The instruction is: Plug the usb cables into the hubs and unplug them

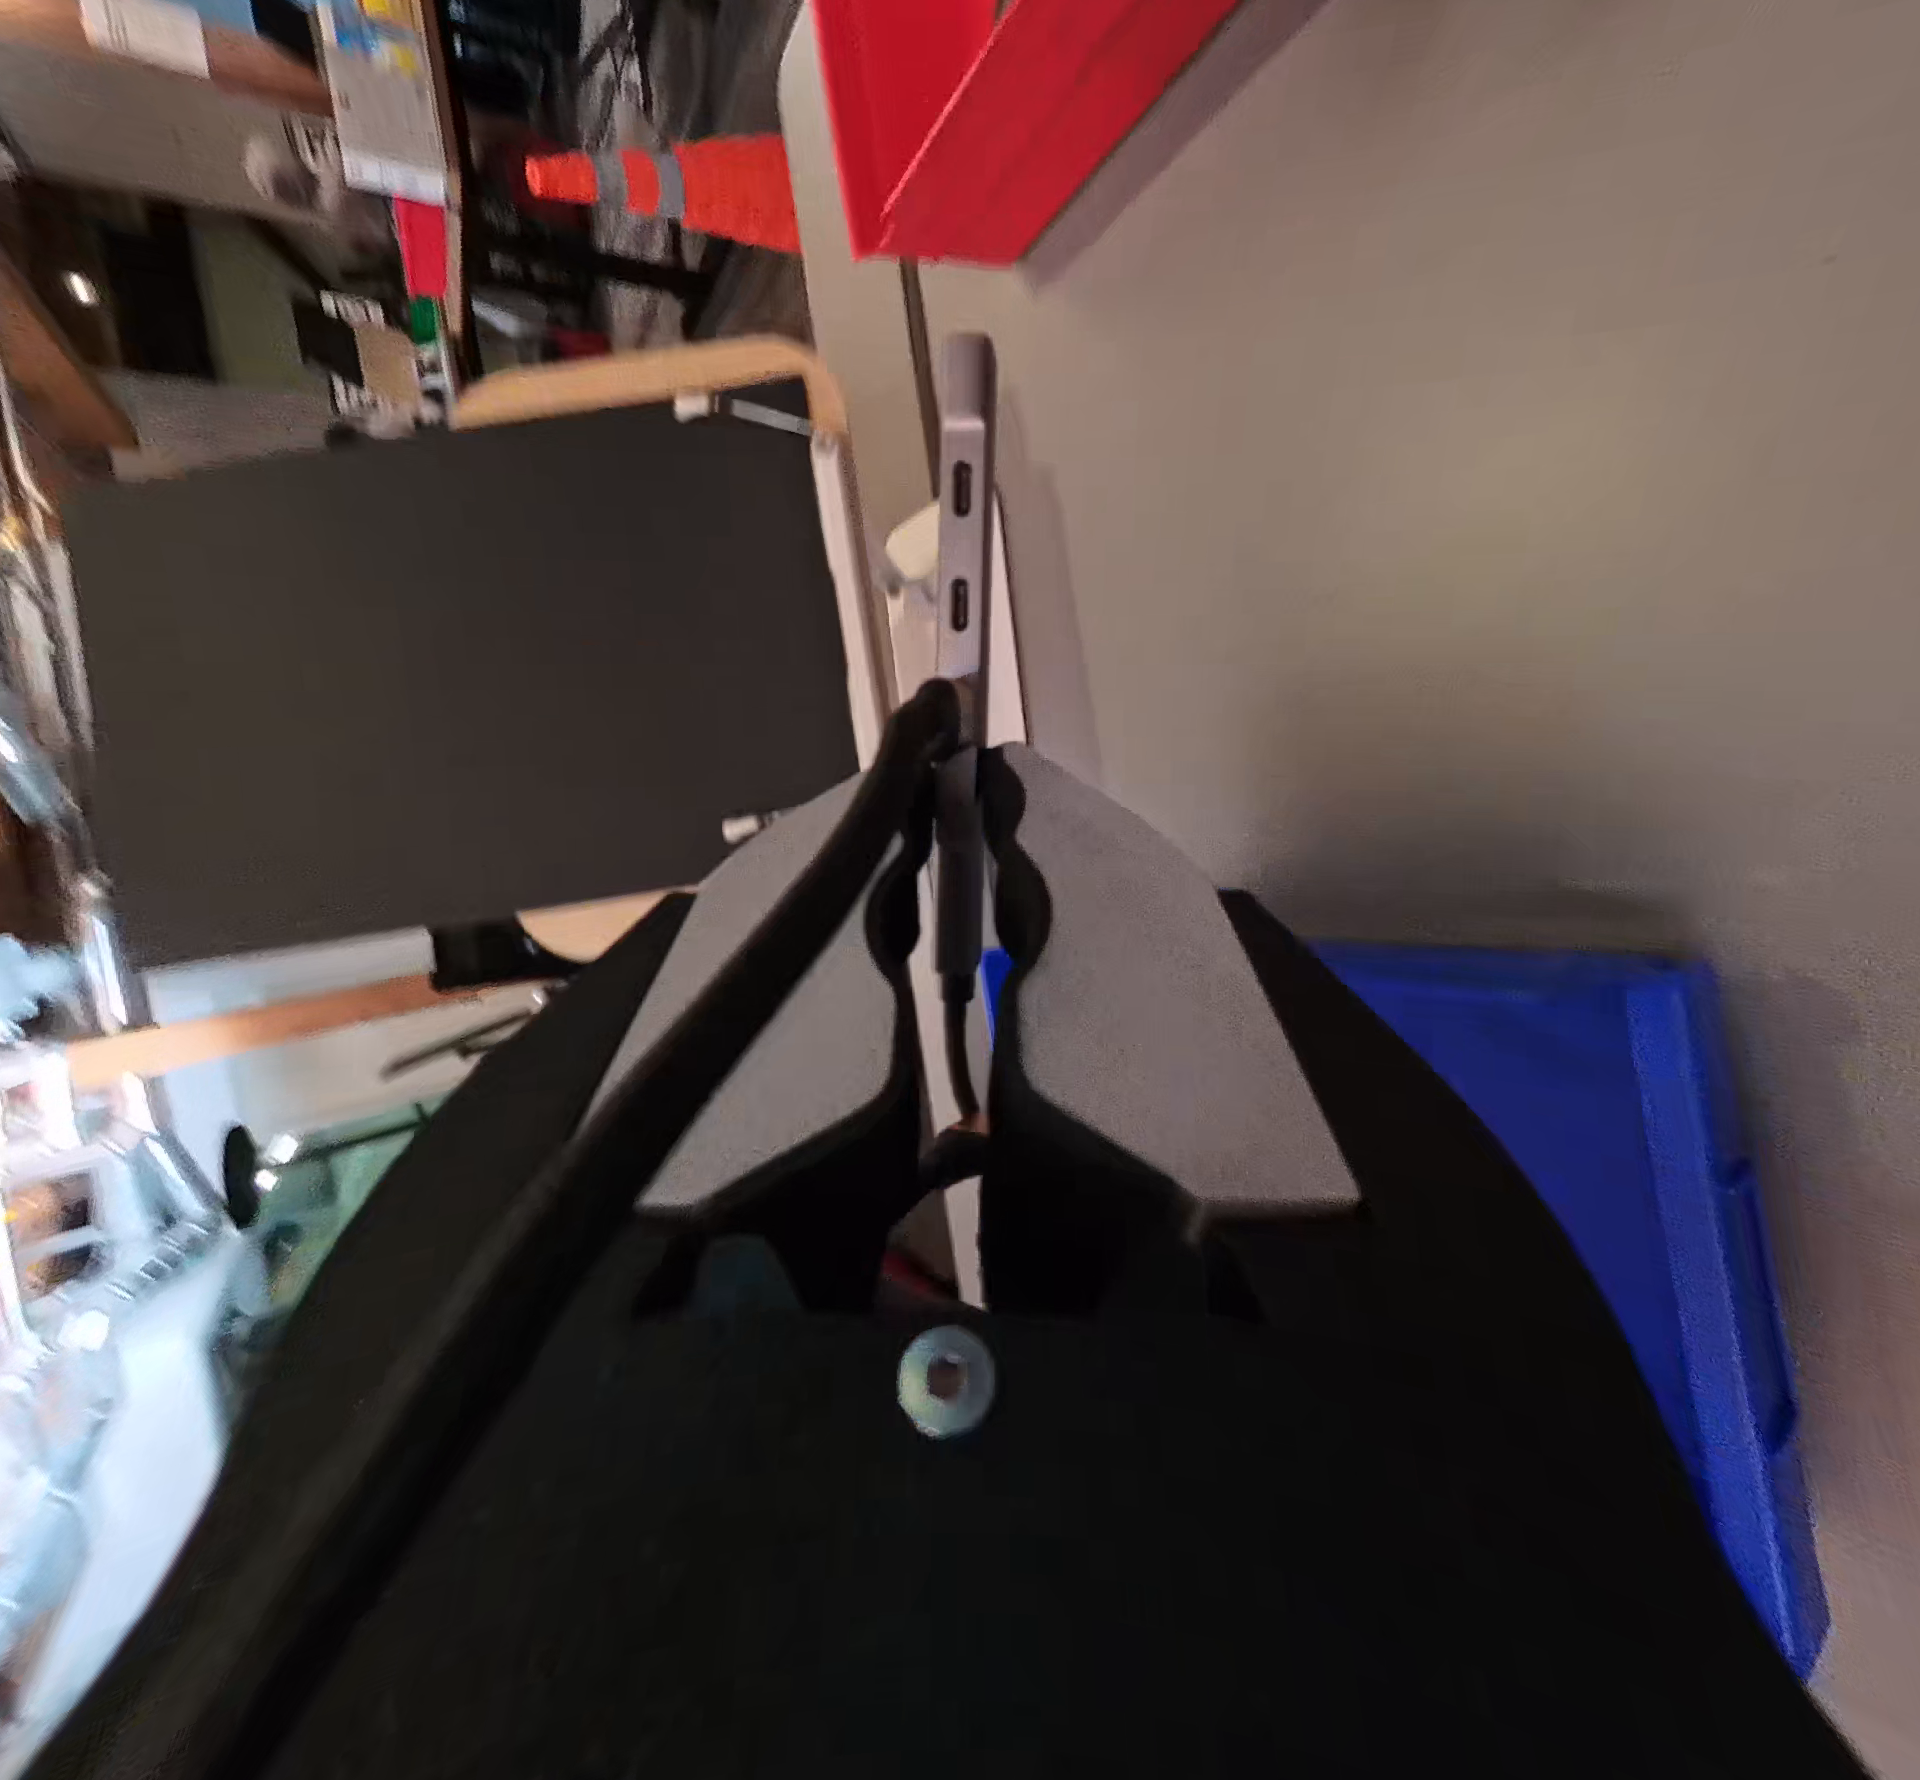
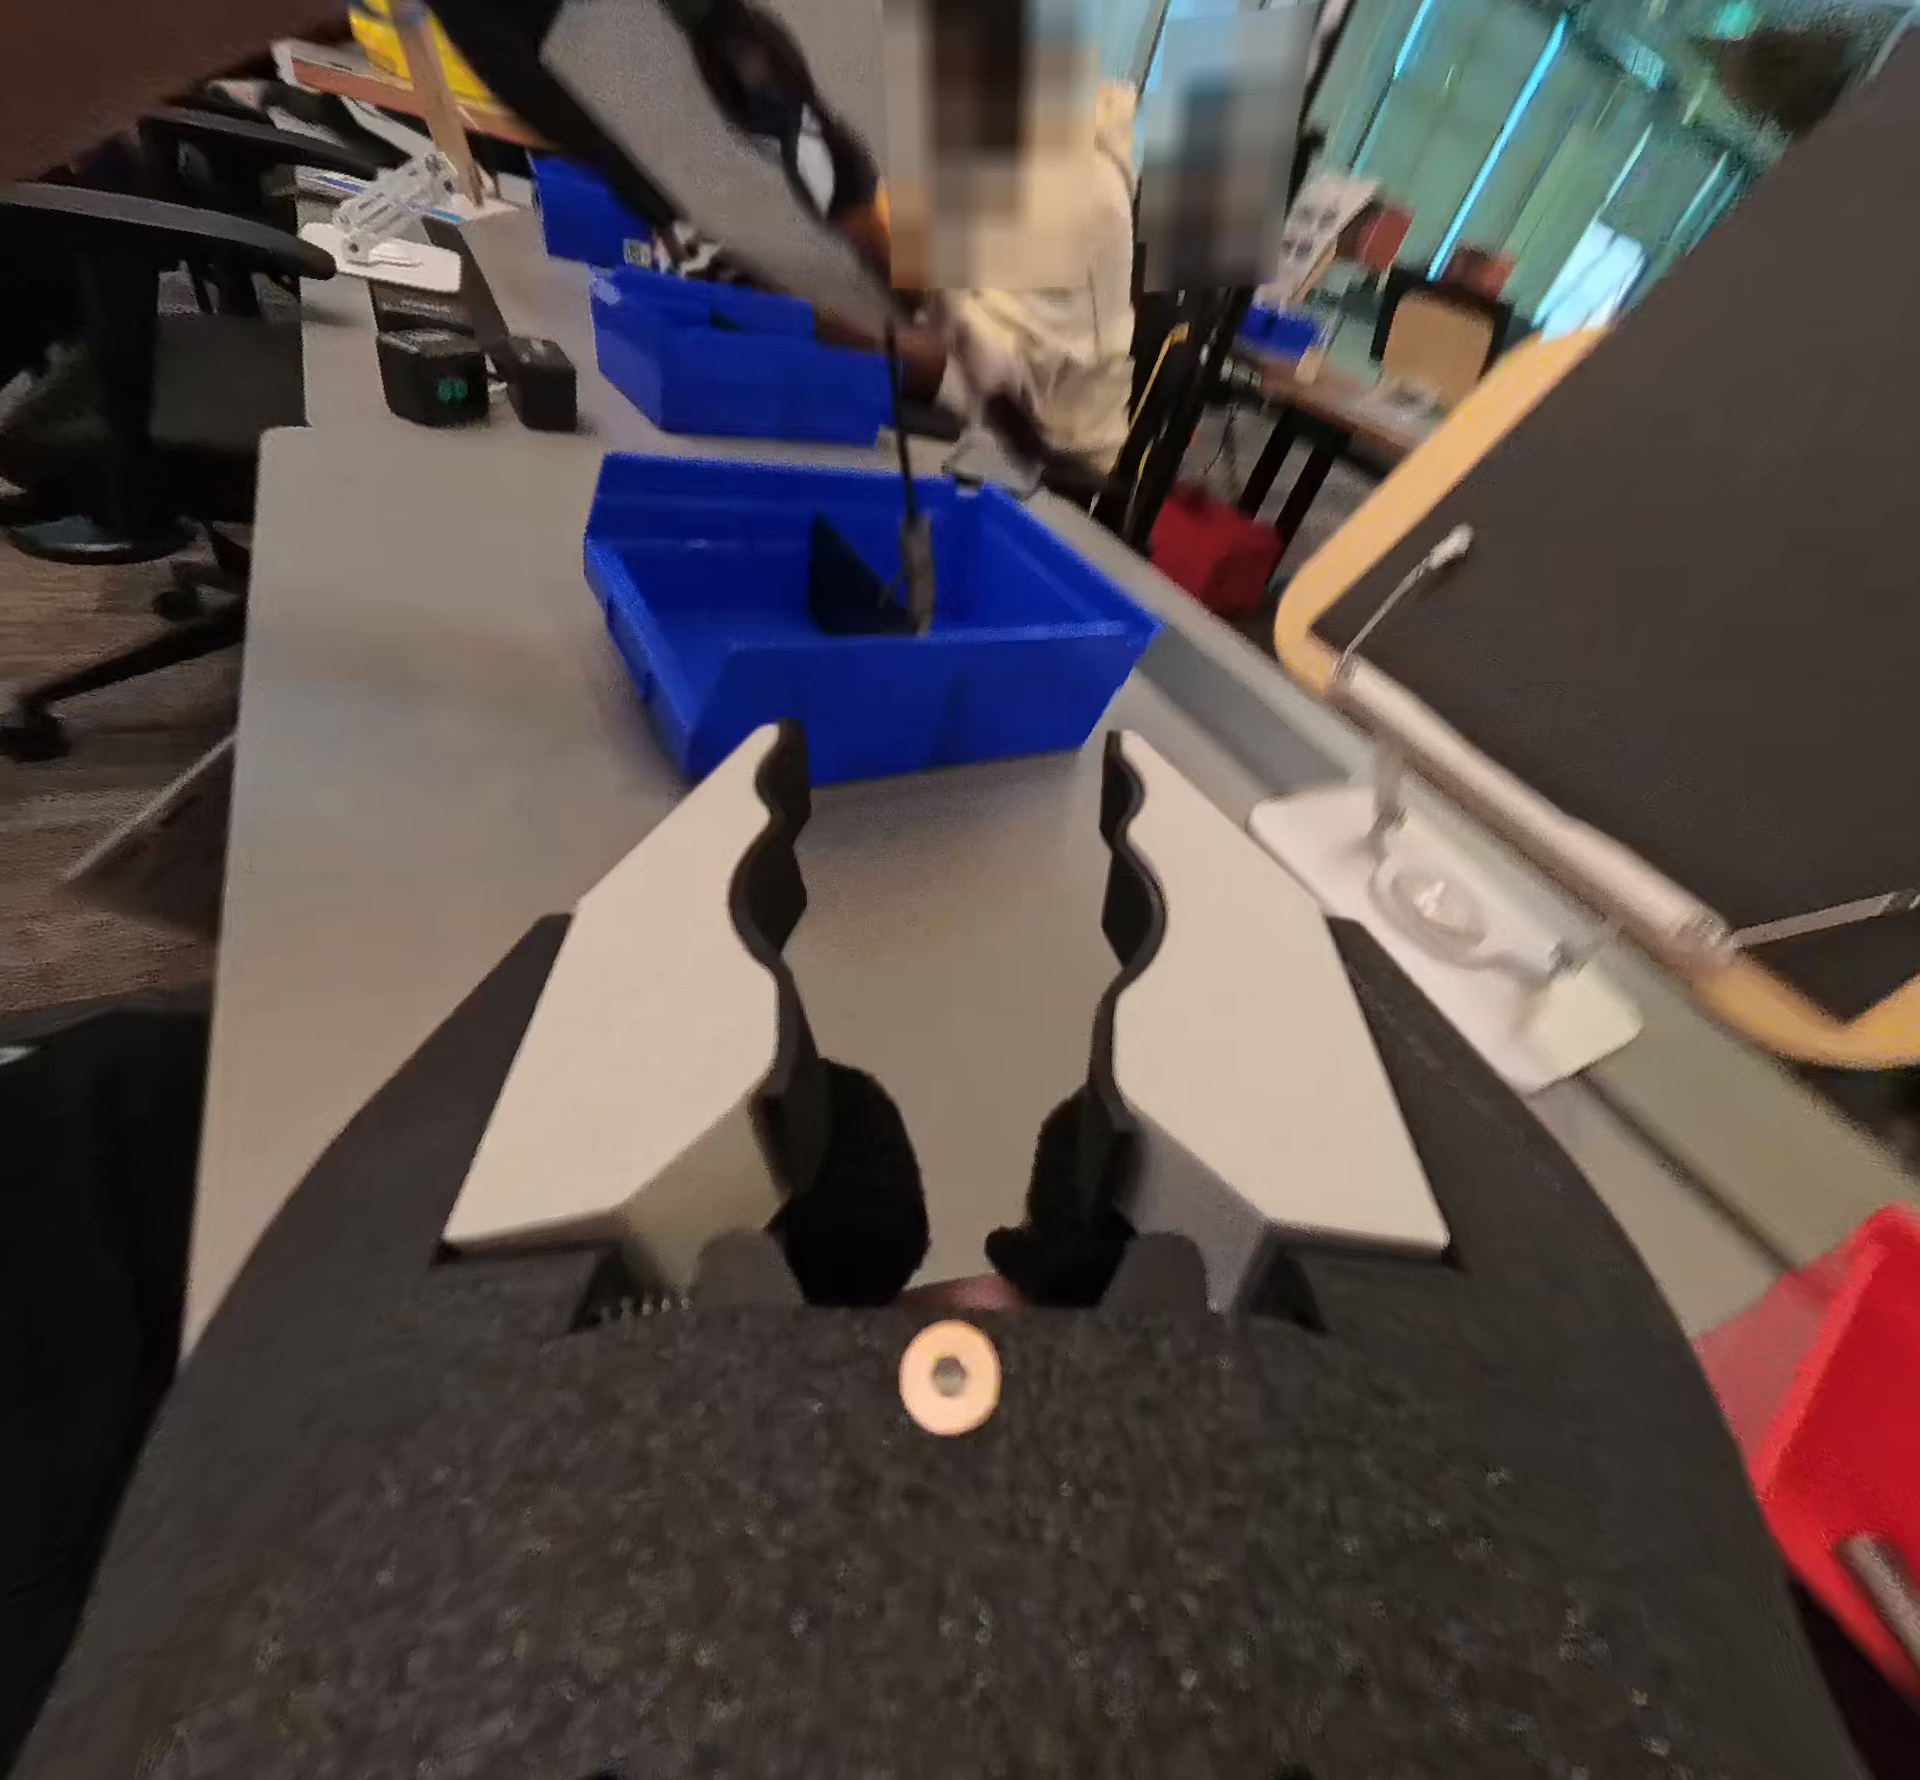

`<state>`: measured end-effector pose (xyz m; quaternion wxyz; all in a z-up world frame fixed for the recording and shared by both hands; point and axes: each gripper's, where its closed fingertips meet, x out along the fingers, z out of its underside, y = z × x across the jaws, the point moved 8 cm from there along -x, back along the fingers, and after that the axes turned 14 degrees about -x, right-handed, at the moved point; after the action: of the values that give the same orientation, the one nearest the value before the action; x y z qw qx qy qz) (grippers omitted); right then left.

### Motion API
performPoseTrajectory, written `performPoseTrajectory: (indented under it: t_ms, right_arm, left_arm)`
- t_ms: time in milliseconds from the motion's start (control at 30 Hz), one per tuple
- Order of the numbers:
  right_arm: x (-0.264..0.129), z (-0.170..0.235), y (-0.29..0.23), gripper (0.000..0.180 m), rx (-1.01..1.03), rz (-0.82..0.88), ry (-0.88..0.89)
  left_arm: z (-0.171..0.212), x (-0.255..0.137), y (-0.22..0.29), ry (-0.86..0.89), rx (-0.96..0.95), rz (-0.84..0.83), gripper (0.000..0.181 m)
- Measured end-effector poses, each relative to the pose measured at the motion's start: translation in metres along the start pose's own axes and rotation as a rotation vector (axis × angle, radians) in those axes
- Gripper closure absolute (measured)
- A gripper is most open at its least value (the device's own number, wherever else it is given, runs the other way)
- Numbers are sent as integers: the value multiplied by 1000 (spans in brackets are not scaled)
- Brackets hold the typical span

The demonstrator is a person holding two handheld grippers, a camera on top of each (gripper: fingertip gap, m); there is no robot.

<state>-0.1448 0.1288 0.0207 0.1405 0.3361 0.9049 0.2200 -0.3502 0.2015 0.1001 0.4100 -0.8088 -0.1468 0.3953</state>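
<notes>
My left gripper (image 1: 961, 748) is shut on the grey plug end (image 1: 956, 857) of a black usb cable (image 1: 961, 1055). A slim grey hub (image 1: 961, 525) with two small ports shows just beyond its tips. In the right wrist view the left gripper (image 2: 883, 307) is high up, and the hub (image 2: 916, 577) dangles from it on the black cable over a blue bin (image 2: 883, 691). My right gripper (image 2: 951, 743) is open and empty, low over the grey table (image 2: 416, 691), a short way before that bin.
A red bin (image 1: 987, 68) stands on the table and shows at the lower right in the right wrist view (image 2: 1849, 1418). A black divider panel (image 2: 1662, 587) on a white bracket (image 2: 1455, 920) borders the table. More blue bins (image 2: 727, 359), black boxes (image 2: 436, 380) and a seated person lie beyond. There is about 15 cm between the tips of the two grippers.
</notes>
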Motion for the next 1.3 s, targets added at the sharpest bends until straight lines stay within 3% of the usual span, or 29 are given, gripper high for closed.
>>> performPoseTrajectory:
  t_ms: [67, 167, 400, 467, 600, 800, 933, 1033, 1300]
  right_arm:
    - [3, -14, -1, 124, -128, 21, 10]
    - [1, -24, -10, 137, -326, 63, -7]
    - [-5, -3, -29, 171, -571, 135, -70]
    - [-7, 6, -28, 172, -568, 145, -80]
    - [-8, 26, -21, 171, -547, 237, -183]
    - [3, 47, -30, 172, -644, 276, -305]
    - [10, 52, -45, 172, -725, 256, -321]
    - [15, 57, -51, 172, -772, 262, -366]
    - [23, 70, -61, 171, -808, 226, -441]
  left_arm:
    - [-26, 1, 18, 28, 54, 5, 172]
    - [-52, 9, 42, 90, 81, 20, 172]
    - [-82, 41, 83, 143, 127, 6, 172]
    - [-82, 51, 87, 164, 9, -8, 170]
    - [-76, 65, 100, 221, -448, -87, 156]
    - [-73, 83, 132, 391, -1054, -18, 151]
    - [-62, 89, 134, 398, -1207, -60, 156]
    - [-58, 95, 142, 333, -1183, -72, 168]
    - [-46, 103, 155, 299, -1286, -48, 168]
